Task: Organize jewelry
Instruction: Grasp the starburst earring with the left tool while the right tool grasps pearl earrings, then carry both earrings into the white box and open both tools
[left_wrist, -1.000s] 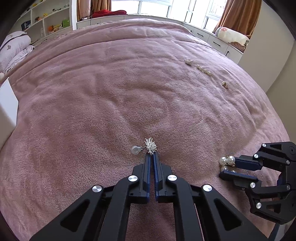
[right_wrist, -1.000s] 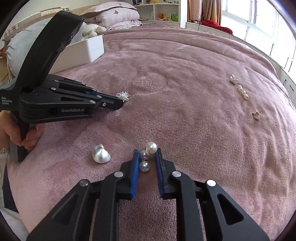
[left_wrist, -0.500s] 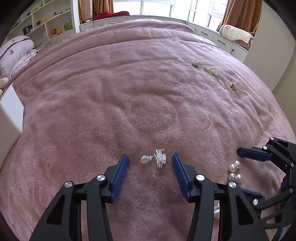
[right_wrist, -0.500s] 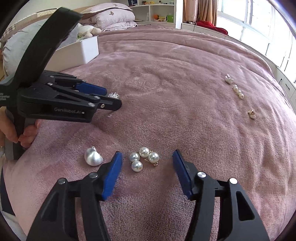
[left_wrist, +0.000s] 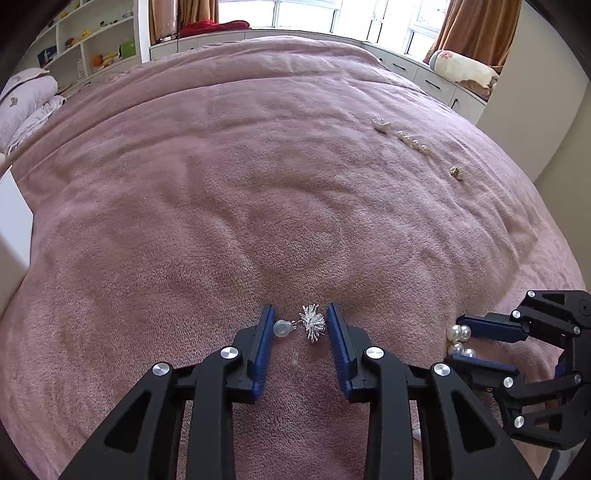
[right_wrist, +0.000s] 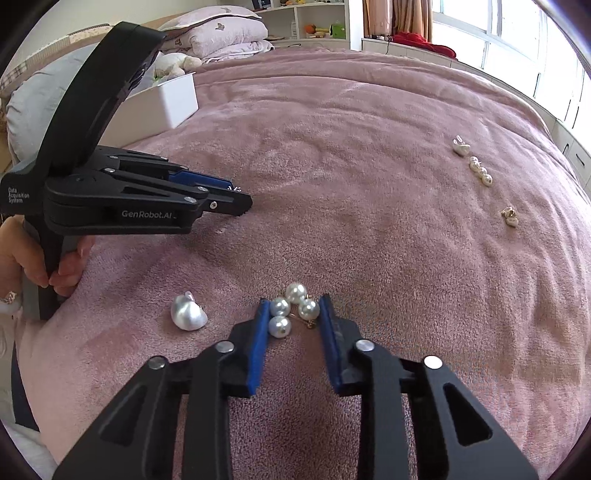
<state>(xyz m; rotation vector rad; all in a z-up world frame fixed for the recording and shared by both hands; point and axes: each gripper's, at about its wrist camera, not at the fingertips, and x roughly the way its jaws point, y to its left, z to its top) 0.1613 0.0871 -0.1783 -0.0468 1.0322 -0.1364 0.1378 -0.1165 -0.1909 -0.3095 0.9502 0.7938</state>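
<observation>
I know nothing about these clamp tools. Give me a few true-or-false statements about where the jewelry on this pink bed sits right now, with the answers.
1. The spiky silver earring lies between the left gripper fingers. True.
2. The right gripper is clamped shut on the pearl cluster earring. False: its jaws stand apart, with the cluster on the blanket between them.
3. A silver shell-shaped piece lies left of the pearl cluster. True.
4. The row of small pearls sits inside the white box. False: it lies on the blanket, far from the box.
</observation>
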